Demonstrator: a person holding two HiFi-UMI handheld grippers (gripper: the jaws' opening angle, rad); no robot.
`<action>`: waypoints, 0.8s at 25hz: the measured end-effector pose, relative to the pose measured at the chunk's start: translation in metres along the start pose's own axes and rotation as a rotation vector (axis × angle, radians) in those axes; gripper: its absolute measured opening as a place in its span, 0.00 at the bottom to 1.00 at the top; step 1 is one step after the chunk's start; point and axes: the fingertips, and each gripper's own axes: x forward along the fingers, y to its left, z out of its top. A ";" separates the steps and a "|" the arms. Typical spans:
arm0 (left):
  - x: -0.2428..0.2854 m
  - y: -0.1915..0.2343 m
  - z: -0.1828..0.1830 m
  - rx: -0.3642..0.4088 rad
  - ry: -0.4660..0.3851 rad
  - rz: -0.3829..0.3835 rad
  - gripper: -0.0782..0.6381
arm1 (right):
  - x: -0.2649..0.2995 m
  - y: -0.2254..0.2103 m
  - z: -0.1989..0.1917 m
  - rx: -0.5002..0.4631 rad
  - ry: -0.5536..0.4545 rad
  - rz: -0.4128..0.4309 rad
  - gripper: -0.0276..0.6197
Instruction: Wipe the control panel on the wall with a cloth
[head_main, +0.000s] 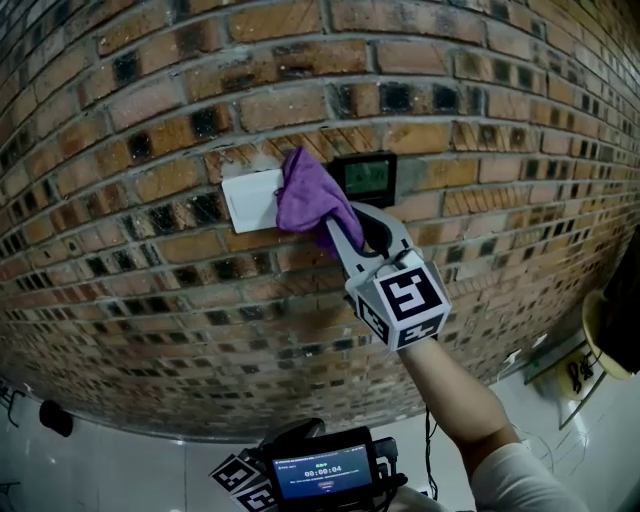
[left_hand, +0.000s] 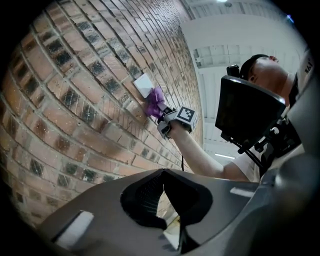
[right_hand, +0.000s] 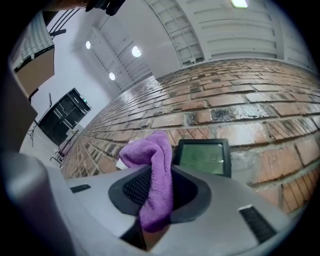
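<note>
The control panel (head_main: 368, 178), a dark-framed screen, sat on the brick wall (head_main: 150, 130) just above centre of the head view. The purple cloth (head_main: 312, 200) was bunched against the wall at the panel's left edge, overlapping the right end of a white plate (head_main: 245, 200) beside it. My right gripper (head_main: 340, 232) had its jaws closed on the cloth, which trailed down between them in the right gripper view, and its marker cube (head_main: 405, 300) sat lower right of centre. My left gripper (left_hand: 164, 200) was low at the bottom edge of the head view, well apart from the panel, jaws together with nothing between them. Beside it a small screen (head_main: 324, 468) glowed.
</note>
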 end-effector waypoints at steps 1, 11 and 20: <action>0.002 -0.001 -0.001 -0.001 0.004 -0.005 0.09 | -0.003 -0.005 0.000 0.003 0.000 -0.006 0.20; 0.016 -0.008 -0.008 -0.012 0.017 -0.030 0.09 | -0.028 -0.035 0.006 -0.036 -0.021 -0.061 0.20; 0.024 -0.013 -0.013 -0.015 0.017 -0.042 0.09 | -0.053 -0.075 0.006 -0.055 -0.012 -0.160 0.20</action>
